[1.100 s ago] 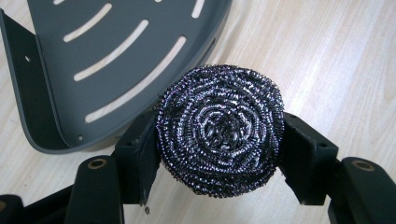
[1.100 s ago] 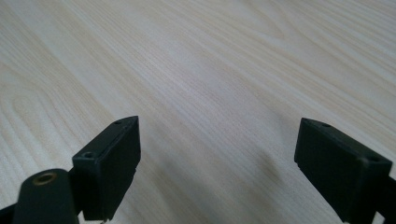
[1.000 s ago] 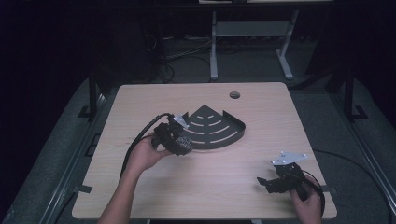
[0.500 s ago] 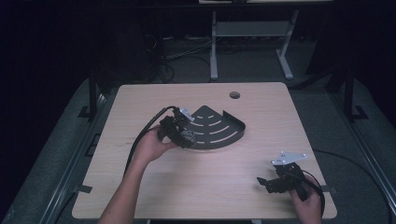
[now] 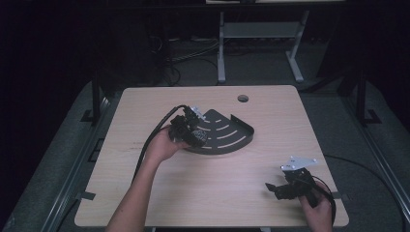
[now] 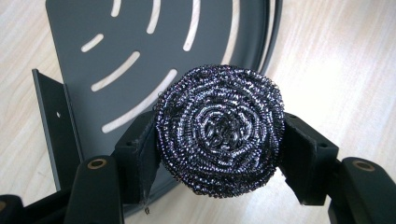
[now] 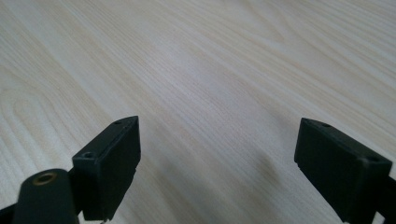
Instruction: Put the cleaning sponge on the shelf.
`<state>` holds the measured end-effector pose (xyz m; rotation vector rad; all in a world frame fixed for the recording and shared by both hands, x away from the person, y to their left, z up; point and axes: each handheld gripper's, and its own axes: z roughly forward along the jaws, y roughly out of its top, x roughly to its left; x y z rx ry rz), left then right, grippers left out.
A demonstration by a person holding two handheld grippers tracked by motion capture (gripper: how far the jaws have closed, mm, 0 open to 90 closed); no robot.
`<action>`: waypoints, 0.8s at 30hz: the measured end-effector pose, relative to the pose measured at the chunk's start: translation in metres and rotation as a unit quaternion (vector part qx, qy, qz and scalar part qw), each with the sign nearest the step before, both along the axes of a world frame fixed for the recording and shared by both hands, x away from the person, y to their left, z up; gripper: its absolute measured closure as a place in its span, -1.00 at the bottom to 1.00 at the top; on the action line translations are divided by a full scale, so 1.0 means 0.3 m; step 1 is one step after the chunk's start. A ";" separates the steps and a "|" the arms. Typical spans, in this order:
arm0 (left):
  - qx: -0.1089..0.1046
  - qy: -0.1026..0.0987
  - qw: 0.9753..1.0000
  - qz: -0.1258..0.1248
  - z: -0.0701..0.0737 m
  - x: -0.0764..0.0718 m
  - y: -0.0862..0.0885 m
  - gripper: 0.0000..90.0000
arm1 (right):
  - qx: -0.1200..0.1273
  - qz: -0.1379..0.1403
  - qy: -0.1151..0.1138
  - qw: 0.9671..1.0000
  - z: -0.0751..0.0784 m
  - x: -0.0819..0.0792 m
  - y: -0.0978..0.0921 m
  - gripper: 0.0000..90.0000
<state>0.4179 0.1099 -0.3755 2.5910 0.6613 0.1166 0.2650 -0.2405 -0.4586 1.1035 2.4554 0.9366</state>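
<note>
**Scourer clamped over the slotted tray**

The left gripper [image 5: 193,131] held a steel wool scourer [image 6: 219,131] squeezed between both jaws, above the dark quarter-round tray [image 5: 227,137] near the table's [image 5: 193,193] centre, at the tray's nine o'clock edge. Down at five o'clock, the right gripper [image 7: 217,170] sat jaws spread wide over bare wood, well apart from the tray.

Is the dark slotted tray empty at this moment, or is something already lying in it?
Empty. The high view shows only bare slots on the tray; the steel scourer is clamped in the left gripper above its edge.
</note>
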 end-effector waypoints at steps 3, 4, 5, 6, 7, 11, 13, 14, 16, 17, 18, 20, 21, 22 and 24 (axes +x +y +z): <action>0.001 0.005 1.000 0.007 -0.018 0.017 -0.009 -0.22 | -0.001 0.002 0.002 1.000 -0.001 0.001 0.001 -0.69; -0.001 0.007 1.000 0.009 -0.022 0.021 -0.010 -0.22 | -0.001 0.002 0.001 1.000 -0.001 0.002 0.000 -0.69; -0.001 0.006 1.000 0.014 -0.025 0.025 -0.012 -0.22 | 0.000 0.003 0.000 1.000 -0.001 0.002 -0.001 -0.69; 0.001 0.005 1.000 0.015 -0.028 0.029 -0.013 -0.22 | 0.000 0.003 0.000 1.000 -0.001 0.002 -0.001 -0.69; -0.001 0.007 1.000 0.017 -0.032 0.033 -0.016 -0.22 | 0.000 0.003 0.000 1.000 -0.001 0.002 -0.002 -0.69; -0.001 0.010 1.000 0.023 -0.047 0.049 -0.025 -0.23 | 0.000 0.003 0.001 1.000 0.000 0.002 -0.002 -0.69; 0.000 0.008 1.000 0.024 -0.054 0.056 -0.030 -0.23 | 0.000 0.003 0.001 1.000 0.000 0.002 -0.001 -0.69; 0.001 0.008 1.000 0.024 -0.058 0.059 -0.032 -0.23 | 0.000 0.002 0.001 1.000 0.001 0.000 0.000 -0.69; 0.005 0.010 1.000 0.025 -0.068 0.068 -0.037 -0.23 | 0.000 0.003 0.001 1.000 0.000 0.002 -0.002 -0.69; 0.012 0.008 1.000 0.023 -0.070 0.072 -0.037 -0.23 | 0.000 0.003 0.001 1.000 0.000 0.002 -0.003 -0.69; 0.009 0.007 1.000 0.027 -0.074 0.075 -0.039 -0.23 | 0.000 0.003 0.001 1.000 0.000 0.002 -0.003 -0.69; 0.001 0.012 0.999 0.031 -0.083 0.082 -0.043 -0.23 | 0.001 0.003 0.000 1.000 0.001 0.002 -0.003 -0.69; 0.005 0.011 0.999 0.029 -0.084 0.085 -0.044 -0.23 | 0.001 0.003 0.001 1.000 0.000 0.003 -0.003 -0.69; 0.007 0.015 0.999 0.028 -0.089 0.091 -0.046 -0.23 | 0.000 0.003 0.001 1.000 0.000 0.003 -0.002 -0.69; 0.005 0.022 0.999 0.029 -0.096 0.097 -0.050 -0.23 | 0.000 0.002 0.001 1.000 0.000 0.004 -0.001 -0.69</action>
